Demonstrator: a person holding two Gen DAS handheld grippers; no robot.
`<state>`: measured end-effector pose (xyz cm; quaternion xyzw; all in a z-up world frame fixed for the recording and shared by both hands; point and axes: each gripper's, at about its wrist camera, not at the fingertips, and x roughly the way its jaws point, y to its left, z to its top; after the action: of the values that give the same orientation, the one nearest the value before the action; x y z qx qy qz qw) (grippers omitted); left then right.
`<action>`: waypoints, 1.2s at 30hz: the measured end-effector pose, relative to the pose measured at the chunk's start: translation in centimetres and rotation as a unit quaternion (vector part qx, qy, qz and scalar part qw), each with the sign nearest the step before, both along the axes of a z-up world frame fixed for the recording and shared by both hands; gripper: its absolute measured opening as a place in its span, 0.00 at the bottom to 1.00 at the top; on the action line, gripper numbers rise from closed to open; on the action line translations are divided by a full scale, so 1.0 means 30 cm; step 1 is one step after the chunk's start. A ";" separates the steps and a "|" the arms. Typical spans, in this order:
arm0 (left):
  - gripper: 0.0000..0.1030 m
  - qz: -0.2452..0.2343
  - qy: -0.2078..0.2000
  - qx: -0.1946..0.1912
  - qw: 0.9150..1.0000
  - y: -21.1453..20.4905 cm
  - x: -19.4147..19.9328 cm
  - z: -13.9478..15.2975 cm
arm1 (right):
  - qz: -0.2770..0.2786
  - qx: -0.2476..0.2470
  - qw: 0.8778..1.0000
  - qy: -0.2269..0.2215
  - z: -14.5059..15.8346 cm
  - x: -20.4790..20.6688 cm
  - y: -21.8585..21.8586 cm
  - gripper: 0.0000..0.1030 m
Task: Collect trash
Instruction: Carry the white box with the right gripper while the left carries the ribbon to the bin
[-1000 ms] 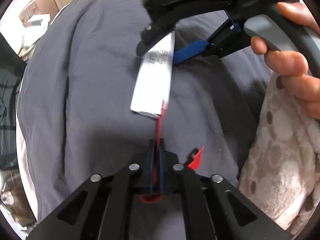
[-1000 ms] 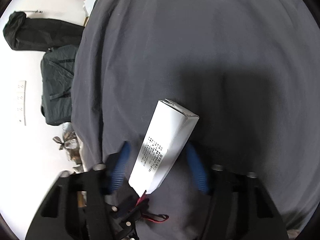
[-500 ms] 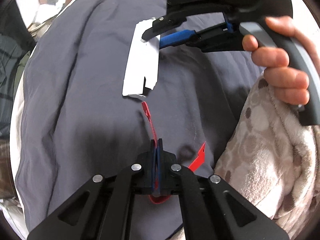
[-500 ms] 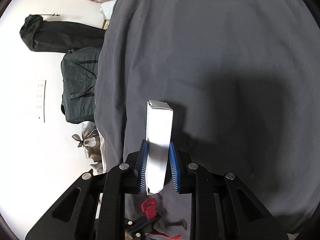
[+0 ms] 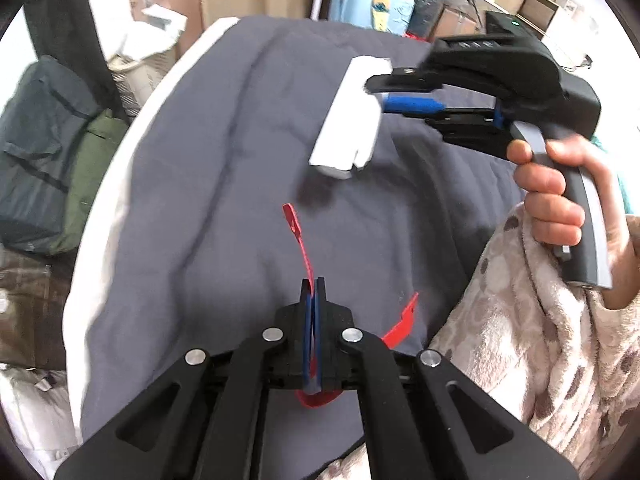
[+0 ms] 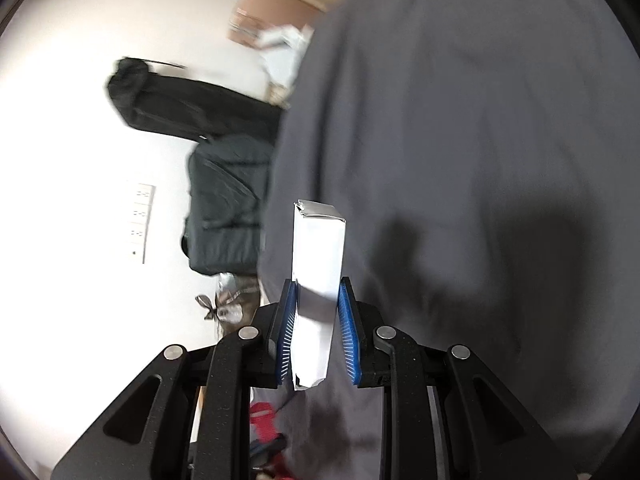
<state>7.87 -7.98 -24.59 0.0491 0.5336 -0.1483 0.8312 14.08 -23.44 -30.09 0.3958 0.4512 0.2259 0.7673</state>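
Observation:
A long white carton box (image 6: 318,264) stands between the blue pads of my right gripper (image 6: 318,292), which is shut on it and holds it above the dark grey bedcover (image 6: 460,140). In the left wrist view the same white box (image 5: 348,120) hangs from the right gripper (image 5: 380,94), held by a hand (image 5: 560,192) at the right. My left gripper (image 5: 314,292) is shut on a thin red plastic strip (image 5: 298,236) that sticks up from its pads; a red loop shows below them and another red end (image 5: 402,320) to the right.
The grey bedcover (image 5: 240,184) has a white edge at the left. Dark bags (image 5: 44,152) and cardboard boxes (image 5: 168,4) lie on the floor beyond it. A spotted fleece sleeve (image 5: 540,352) fills the lower right. A light blue suitcase (image 5: 368,8) stands at the back.
My right gripper closed on the white box and lifted it off the bedcover. My left gripper rose with the red strip, which came free of the box; both views now show more of the room.

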 end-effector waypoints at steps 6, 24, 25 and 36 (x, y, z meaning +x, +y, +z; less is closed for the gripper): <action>0.01 0.033 -0.023 0.016 0.999 0.017 -0.041 0.101 | 0.016 -0.012 0.999 -0.037 0.061 -0.042 0.011 0.20; 0.01 0.149 -0.090 -0.052 0.983 0.471 -0.264 0.283 | 0.092 -0.127 0.979 -0.130 0.329 -0.179 0.260 0.20; 0.01 0.156 -0.093 -0.055 0.982 0.498 -0.278 0.287 | 0.104 -0.133 0.976 -0.136 0.348 -0.188 0.297 0.20; 0.01 0.249 -0.136 -0.077 0.956 0.857 -0.429 0.336 | 0.229 -0.187 0.938 -0.182 0.437 -0.179 0.774 0.20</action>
<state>-5.01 17.73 -14.51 -0.1294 0.3981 0.0309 0.9076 8.72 -0.22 -16.98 0.0831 0.4161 0.3752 0.8242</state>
